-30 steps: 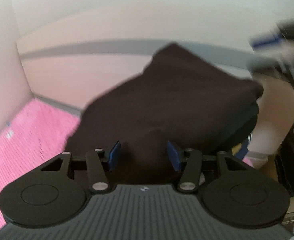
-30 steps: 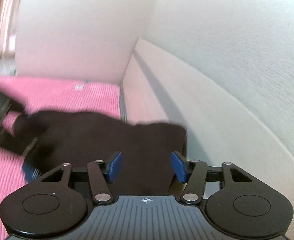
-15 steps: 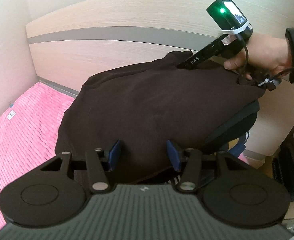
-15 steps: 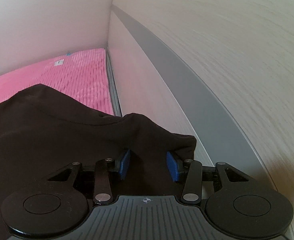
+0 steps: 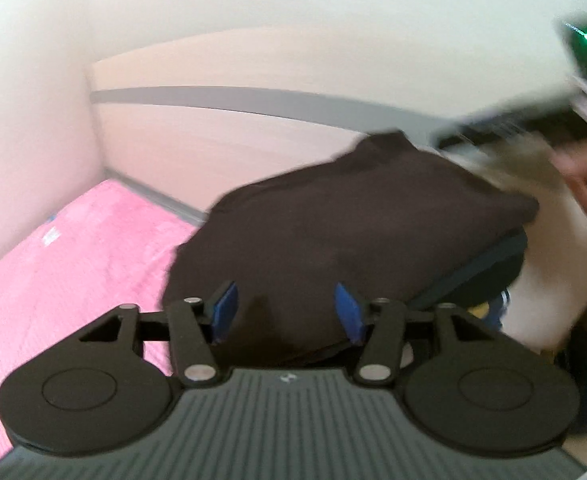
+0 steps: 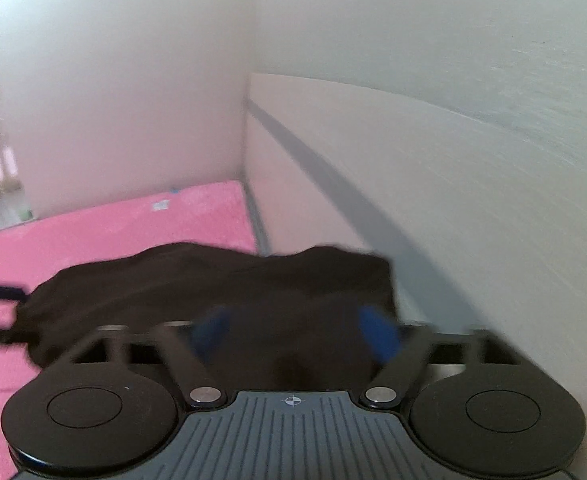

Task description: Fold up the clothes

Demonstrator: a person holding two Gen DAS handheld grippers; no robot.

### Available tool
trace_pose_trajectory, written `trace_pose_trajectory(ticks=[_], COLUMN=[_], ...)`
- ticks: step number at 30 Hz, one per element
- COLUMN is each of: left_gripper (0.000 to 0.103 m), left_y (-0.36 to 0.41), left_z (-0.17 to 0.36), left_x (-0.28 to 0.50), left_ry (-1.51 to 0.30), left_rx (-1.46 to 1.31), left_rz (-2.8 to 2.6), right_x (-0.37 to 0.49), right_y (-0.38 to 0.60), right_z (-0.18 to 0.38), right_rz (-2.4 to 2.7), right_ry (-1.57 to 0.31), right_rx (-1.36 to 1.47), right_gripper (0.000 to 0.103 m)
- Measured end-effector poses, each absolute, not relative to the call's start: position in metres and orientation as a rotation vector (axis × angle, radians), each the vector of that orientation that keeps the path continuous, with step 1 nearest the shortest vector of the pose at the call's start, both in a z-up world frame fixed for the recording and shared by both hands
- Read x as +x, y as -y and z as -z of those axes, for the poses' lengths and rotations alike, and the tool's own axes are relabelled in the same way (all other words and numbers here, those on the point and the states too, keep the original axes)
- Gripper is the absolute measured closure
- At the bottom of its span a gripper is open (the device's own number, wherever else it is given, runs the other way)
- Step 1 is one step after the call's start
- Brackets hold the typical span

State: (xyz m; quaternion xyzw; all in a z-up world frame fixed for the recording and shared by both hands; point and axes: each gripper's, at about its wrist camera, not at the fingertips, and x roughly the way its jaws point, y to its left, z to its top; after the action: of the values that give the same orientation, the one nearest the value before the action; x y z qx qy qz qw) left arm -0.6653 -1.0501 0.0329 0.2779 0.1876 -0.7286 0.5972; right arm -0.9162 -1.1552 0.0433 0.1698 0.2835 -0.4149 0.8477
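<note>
Since 0.5 s ago the right gripper (image 6: 297, 332) has let go and spread wide. The left gripper (image 5: 285, 314) gapes empty. The dark garment (image 5: 349, 232) lies heaped on the pink bed (image 5: 73, 260).

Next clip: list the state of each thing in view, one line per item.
Left gripper: open, fingers either side of dark cloth, not clamped.
Right gripper: open, blurred by motion.
Brown garment: folded, lying on top of a clothes pile.
Clothes pile: stacked under the garment.
Pink bedspread: spread flat.
</note>
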Motion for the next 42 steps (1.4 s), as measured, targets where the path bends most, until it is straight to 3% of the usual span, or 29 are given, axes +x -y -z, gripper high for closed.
trace_pose_trajectory(ticks=[12, 13, 15, 18, 23, 33, 42], left_gripper=[0.04, 0.039, 0.031, 0.015, 0.002, 0.002, 0.002], left_y=[0.987, 0.977, 0.957, 0.926, 0.881, 0.82, 0.778], left_z=[-0.028, -0.024, -0.019, -0.009, -0.004, -0.03, -0.038], left_x=[-0.618, -0.616, -0.614, -0.615, -0.606, -0.591, -0.605], left_ry=[-0.602, -0.628, -0.67, -0.718, -0.833, -0.822, -0.805], left_rx=[0.511, 0.512, 0.522, 0.563, 0.546, 0.457, 0.517], left_rz=[1.463, 1.448, 1.425, 1.397, 1.412, 1.455, 1.452], right_x=[-0.945, -0.946, -0.95, -0.943, -0.927, -0.917, -0.928], right_y=[1.066, 1.054, 1.023, 0.985, 0.944, 0.852, 0.821], right_z=[-0.06, -0.058, -0.054, -0.048, -0.052, -0.084, -0.089], right_rz=[0.958, 0.984, 1.051, 1.062, 1.13, 1.229, 1.33], right_ry=[-0.495, -0.492, -0.513, -0.546, -0.524, -0.43, -0.519], right_rx=[0.393, 0.415, 0.448, 0.475, 0.508, 0.495, 0.55], right_gripper=[0.016, 0.012, 0.0, 0.0, 0.0, 0.0, 0.0])
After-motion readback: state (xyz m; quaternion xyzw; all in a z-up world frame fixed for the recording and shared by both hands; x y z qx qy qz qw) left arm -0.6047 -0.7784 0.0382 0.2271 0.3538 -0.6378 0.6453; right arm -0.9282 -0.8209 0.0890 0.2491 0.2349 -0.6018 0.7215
